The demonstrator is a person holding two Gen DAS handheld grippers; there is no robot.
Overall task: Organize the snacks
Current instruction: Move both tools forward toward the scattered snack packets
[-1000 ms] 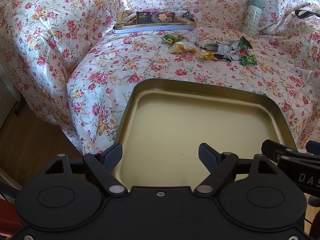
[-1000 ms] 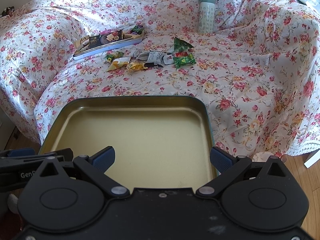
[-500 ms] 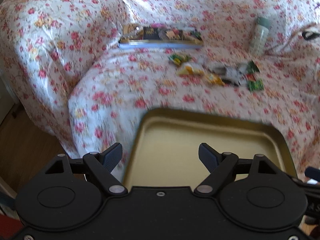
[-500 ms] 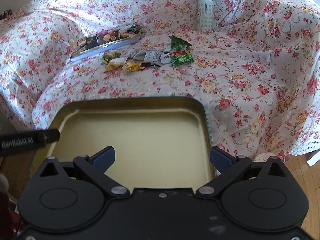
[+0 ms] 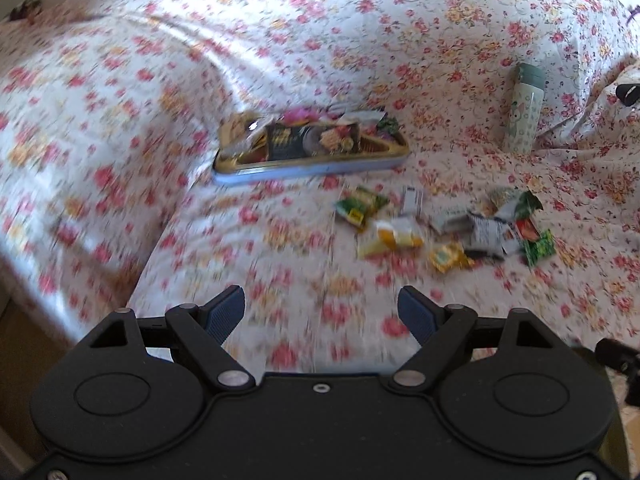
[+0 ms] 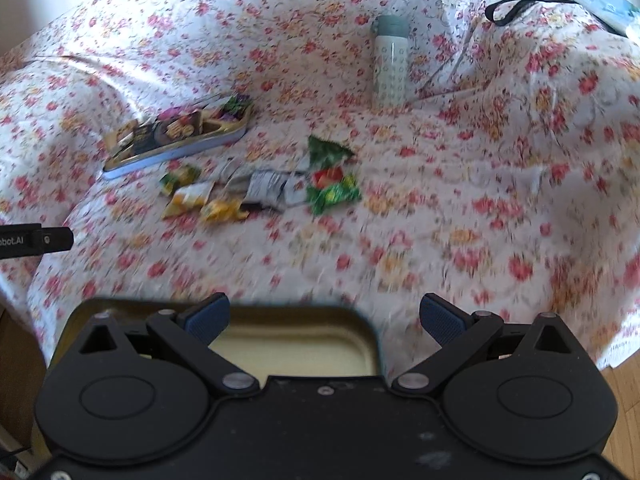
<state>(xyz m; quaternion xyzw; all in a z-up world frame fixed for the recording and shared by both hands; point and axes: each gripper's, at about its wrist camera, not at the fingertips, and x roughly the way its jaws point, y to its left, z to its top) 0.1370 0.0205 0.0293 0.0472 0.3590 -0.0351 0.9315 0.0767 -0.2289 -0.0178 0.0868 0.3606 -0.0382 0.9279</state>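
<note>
snack packets [image 6: 256, 188] lie loose beside filled tin [image 6: 176, 136], both claws agape.

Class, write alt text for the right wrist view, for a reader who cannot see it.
An open right gripper holds nothing above the near edge of a flowered sofa cover. A gold tin sits below its fingers, and loose snack packets lie further back. Behind them are a filled tin and an upright bottle.
</note>
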